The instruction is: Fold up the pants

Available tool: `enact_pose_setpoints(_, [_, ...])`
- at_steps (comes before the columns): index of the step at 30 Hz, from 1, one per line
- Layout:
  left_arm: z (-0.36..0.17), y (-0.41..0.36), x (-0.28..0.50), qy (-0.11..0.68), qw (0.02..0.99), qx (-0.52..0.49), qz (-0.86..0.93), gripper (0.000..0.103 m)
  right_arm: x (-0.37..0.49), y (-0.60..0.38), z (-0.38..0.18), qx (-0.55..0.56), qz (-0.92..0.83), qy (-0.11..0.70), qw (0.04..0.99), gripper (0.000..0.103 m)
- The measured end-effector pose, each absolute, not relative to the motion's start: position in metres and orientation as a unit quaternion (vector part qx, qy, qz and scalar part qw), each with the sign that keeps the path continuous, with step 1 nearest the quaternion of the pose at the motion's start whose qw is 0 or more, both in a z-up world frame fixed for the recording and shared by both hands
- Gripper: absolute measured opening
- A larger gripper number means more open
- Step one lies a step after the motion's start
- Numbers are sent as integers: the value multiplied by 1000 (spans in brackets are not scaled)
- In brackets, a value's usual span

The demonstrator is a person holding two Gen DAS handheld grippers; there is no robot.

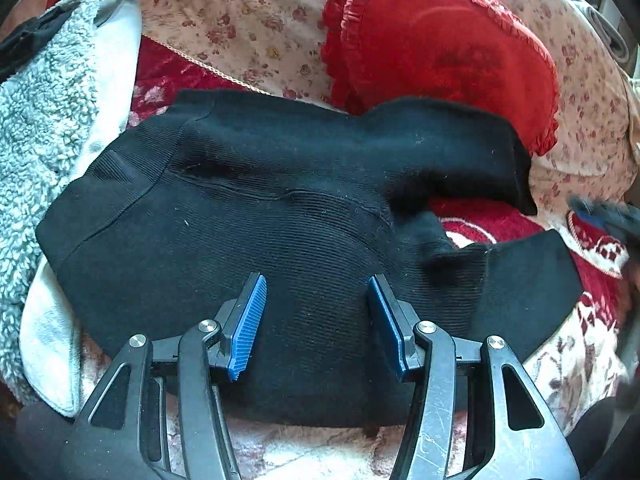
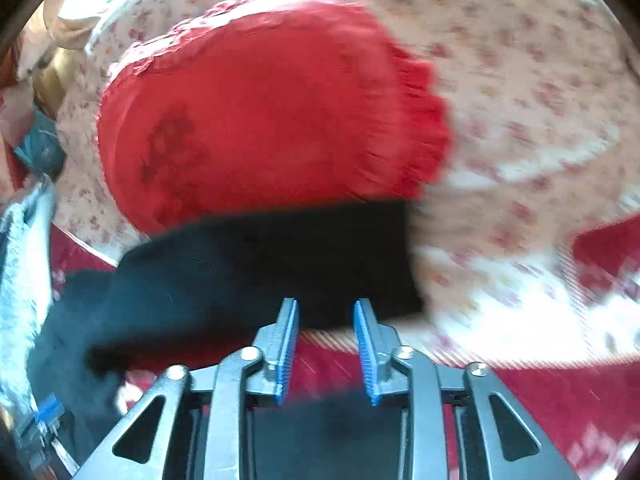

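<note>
While both tongs gape empty, the black pants [image 1: 280, 208] lie beneath the left tongs [image 1: 318, 286] and just ahead of the right tongs [image 2: 326, 306].

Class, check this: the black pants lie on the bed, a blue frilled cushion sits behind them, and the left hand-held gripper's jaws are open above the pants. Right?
Not quite: the cushion is red, not blue, as the left wrist view shows. The black pants do lie on the bed, with the left hand-held gripper open above them.

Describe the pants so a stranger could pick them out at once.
Start at the big red frilled cushion lying on the floral bedspread. Just in front of it, right of the fluffy grey-white fleece, lie the black pants. They are the only black ribbed knit spread flat there.
</note>
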State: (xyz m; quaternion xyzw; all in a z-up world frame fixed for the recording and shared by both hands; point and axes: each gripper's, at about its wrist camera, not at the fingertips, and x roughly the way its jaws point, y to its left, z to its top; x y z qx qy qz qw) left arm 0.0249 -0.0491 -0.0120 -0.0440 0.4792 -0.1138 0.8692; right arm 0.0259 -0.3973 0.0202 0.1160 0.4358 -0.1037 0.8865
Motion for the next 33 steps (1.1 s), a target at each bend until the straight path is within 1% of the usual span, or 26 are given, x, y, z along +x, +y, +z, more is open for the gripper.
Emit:
enact_pose_setpoints(2, [-14,-49,25,478,870,-46,-114,53,-3,-408,11,126,-116,451,876,36])
enact_pose_setpoints(4, [-13,-48,25,478,869,-51,-114,53,-37,-418,-6,164,-123,461,863,41])
enact_pose_setpoints(8, [-11,-46,19,481,867,-59,-114,53,-52,-425,-38,211,-130,479,842,44])
enact_pose_setpoints(9, [-11,-45,17,481,867,-60,-114,53,-48,-425,-37,215,-126,466,849,39])
enact_pose_setpoints(10, [-10,-43,15,482,867,-61,-112,53,-48,-423,-35,212,-119,457,856,30])
enact_pose_setpoints(11, [-9,-41,12,483,866,-63,-111,53,-48,-420,-34,208,-108,455,859,7])
enact_pose_setpoints(12, [-8,-39,10,482,867,-65,-110,53,-51,-417,-29,204,-107,451,862,6])
enact_pose_setpoints(16, [0,-30,2,476,871,-66,-106,53,-84,-403,12,189,-104,413,885,6])
enact_pose_setpoints(19, [4,-24,-1,472,873,-67,-105,53,-118,-401,30,178,-121,407,888,6])
enact_pose_setpoints(22, [-2,-20,-3,473,874,-65,-97,53,-140,-401,22,173,-137,435,873,6])
enact_pose_setpoints(25, [-18,-17,-3,491,864,-68,-88,53,-124,-395,-24,141,-145,514,834,6])
enact_pose_setpoints(26, [-21,-16,-3,494,863,-65,-86,53,-120,-391,-33,137,-154,522,828,7])
enact_pose_setpoints(28, [-20,-13,-4,493,864,-61,-87,53,-119,-391,-24,136,-164,508,834,8])
enact_pose_setpoints(30, [-13,-7,-3,488,866,-70,-89,53,-117,-389,-8,126,-172,500,839,13])
enact_pose_setpoints(31, [-9,-3,-1,483,869,-72,-86,53,-117,-387,-1,122,-170,494,844,14])
enact_pose_setpoints(33, [-3,5,5,477,872,-76,-76,53,-111,-376,17,129,-141,468,863,18])
